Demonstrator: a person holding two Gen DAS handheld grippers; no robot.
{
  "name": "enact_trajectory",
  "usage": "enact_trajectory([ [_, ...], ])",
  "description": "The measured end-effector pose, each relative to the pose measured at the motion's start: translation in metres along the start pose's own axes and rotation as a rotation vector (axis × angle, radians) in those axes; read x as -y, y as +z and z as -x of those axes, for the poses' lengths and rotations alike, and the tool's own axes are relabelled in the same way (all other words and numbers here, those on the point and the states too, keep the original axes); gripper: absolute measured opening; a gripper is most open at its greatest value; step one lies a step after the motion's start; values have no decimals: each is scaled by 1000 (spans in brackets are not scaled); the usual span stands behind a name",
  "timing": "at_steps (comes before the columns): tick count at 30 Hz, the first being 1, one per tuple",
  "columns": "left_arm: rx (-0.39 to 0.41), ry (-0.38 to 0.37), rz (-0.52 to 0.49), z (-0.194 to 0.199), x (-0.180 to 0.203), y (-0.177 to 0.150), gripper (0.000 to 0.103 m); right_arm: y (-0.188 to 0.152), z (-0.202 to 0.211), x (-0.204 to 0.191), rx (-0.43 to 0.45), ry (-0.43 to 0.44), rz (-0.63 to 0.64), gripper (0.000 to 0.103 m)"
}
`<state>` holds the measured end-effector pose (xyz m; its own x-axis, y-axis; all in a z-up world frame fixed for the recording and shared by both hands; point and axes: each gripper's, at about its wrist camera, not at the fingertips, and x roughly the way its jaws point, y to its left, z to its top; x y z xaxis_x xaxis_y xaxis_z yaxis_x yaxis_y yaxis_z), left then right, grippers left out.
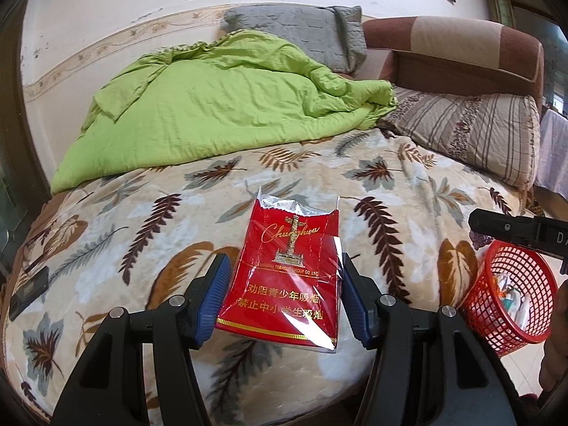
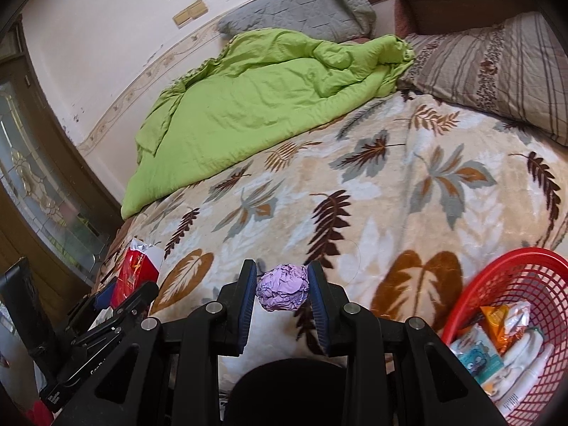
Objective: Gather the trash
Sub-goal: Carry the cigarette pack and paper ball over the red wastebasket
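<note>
My left gripper point(image 1: 284, 280) is shut on a torn red cigarette pack point(image 1: 284, 269), held above the leaf-patterned bed cover point(image 1: 142, 220). The pack also shows at the left of the right wrist view point(image 2: 136, 271). My right gripper point(image 2: 282, 289) is shut on a crumpled purple paper ball point(image 2: 282, 291), above the bed's front edge. A red mesh basket point(image 2: 511, 280) holding several wrappers and packets stands at the right; it also shows in the left wrist view point(image 1: 511, 301), below the right gripper's body point(image 1: 514, 230).
A green quilt point(image 1: 220, 106) lies at the back of the bed. A grey pillow point(image 1: 301, 32) and a striped pillow point(image 1: 468, 131) lie near the brown headboard point(image 1: 461, 49). A dark flat device point(image 1: 28, 293) lies at the bed's left edge. A glass door point(image 2: 39, 184) stands at left.
</note>
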<state>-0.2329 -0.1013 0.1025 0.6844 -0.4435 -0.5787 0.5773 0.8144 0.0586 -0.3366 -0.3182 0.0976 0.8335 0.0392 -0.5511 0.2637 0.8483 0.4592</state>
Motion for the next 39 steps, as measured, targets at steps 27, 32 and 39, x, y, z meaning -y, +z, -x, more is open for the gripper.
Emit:
enact_trajectory([
  [27,-97,-541,-240,-7,166,46,59,-8,128,145,123,-280,-289,32],
  [32,-150,-623,-278,-12,203,44,59,-11,143,163,132,-314,-322,32],
  [39,-221,-687,-340,-26,246,35,59,-18,158,182,148,-347,-371,32],
])
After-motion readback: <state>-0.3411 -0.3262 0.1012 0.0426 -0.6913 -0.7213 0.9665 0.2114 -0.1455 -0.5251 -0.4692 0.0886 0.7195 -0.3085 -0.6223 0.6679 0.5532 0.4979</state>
